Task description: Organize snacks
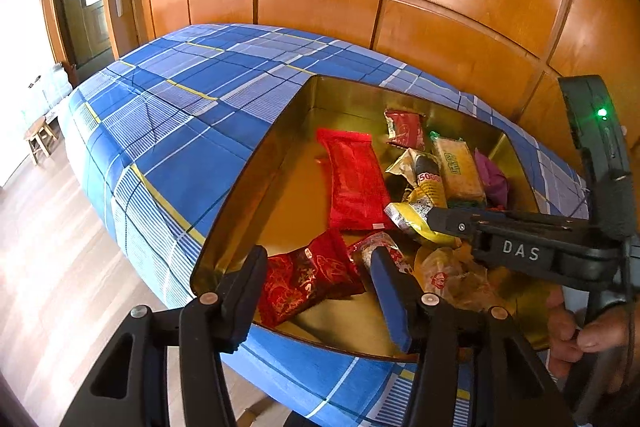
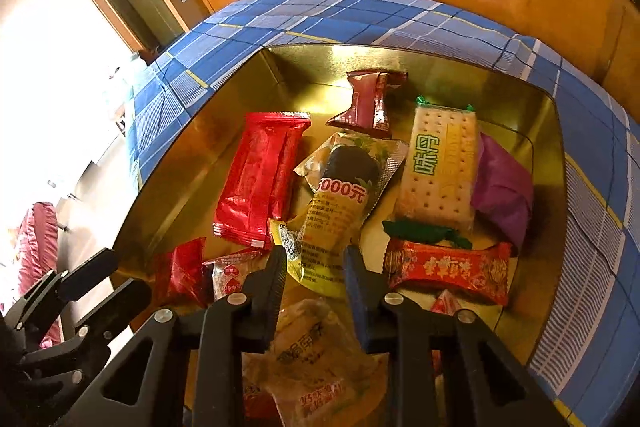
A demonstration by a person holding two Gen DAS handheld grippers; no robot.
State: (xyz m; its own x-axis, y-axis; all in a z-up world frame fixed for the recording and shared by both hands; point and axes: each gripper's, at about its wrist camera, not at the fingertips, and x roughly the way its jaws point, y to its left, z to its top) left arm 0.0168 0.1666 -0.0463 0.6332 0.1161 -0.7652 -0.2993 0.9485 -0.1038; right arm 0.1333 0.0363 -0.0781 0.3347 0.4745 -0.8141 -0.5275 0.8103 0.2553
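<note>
**Snack packets in a gold tin on a plaid-covered bed**

Snack packets lie loose in an open gold tin resting on a blue plaid bedsheet. Right gripper: fingers spread on either side of the lower end of a yellow packet printed "5000", not visibly pressing it. Left gripper: fingers spread wide above a dark red patterned packet at the tin's near edge, holding nothing. A long red packet lies left of the yellow one; a cracker packet and a purple wrapper lie to its right.
</note>
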